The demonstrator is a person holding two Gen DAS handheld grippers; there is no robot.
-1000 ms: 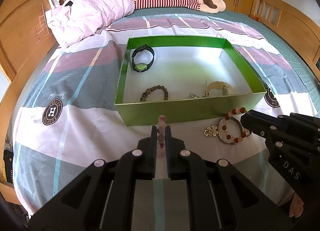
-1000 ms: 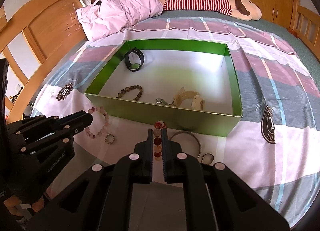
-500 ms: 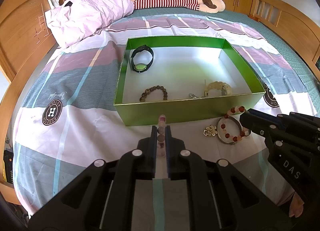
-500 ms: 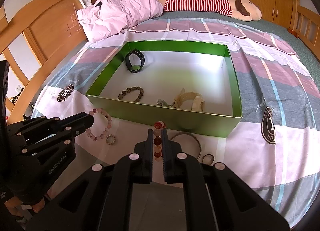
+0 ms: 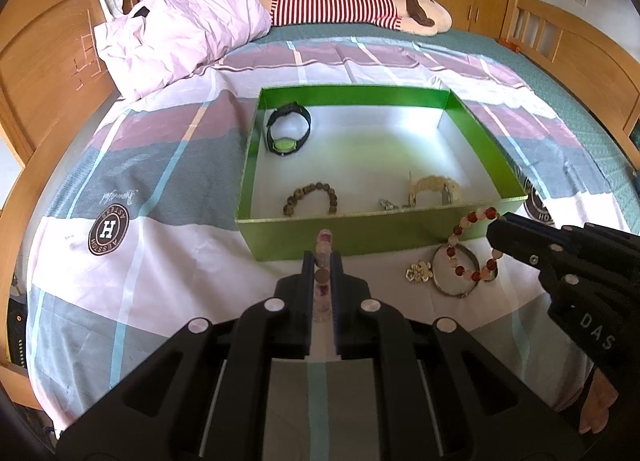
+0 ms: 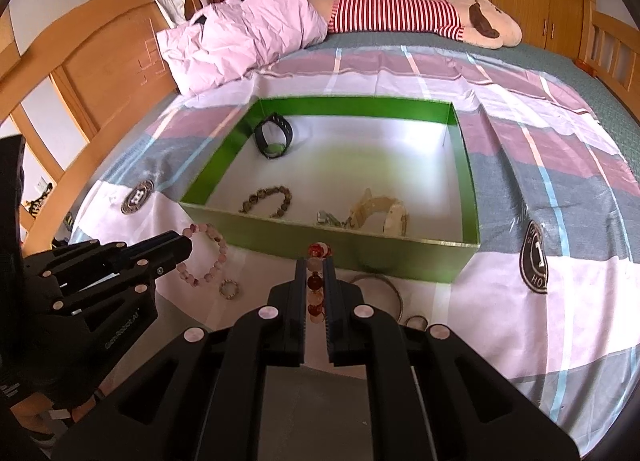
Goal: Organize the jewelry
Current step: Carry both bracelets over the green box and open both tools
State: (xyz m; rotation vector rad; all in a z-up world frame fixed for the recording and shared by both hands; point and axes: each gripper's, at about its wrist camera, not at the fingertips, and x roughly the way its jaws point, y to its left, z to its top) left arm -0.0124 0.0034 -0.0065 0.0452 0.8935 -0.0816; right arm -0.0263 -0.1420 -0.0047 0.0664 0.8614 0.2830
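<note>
A green box (image 5: 400,239) sits on the bed and holds a black watch (image 5: 289,132), a brown bead bracelet (image 5: 310,197) and a cream bangle (image 5: 434,187). My left gripper (image 5: 322,261) is shut on a pink bead bracelet (image 5: 323,257), held just before the box's near wall; the bracelet also shows in the right wrist view (image 6: 206,255). My right gripper (image 6: 316,267) is shut on a red and white bead bracelet (image 6: 316,281), which also shows in the left wrist view (image 5: 474,245), held above the sheet near the box's right front.
A gold flower brooch (image 5: 419,272) and a silver bangle (image 5: 456,289) lie on the sheet before the box. A small beaded ring (image 6: 229,288) lies on the left. A pink pillow (image 5: 180,37) and a striped plush toy (image 5: 360,7) lie at the back.
Both grippers have lifted slightly with their bracelets. The red and white bracelet has risen off the silver bangle towards the box's rim.
</note>
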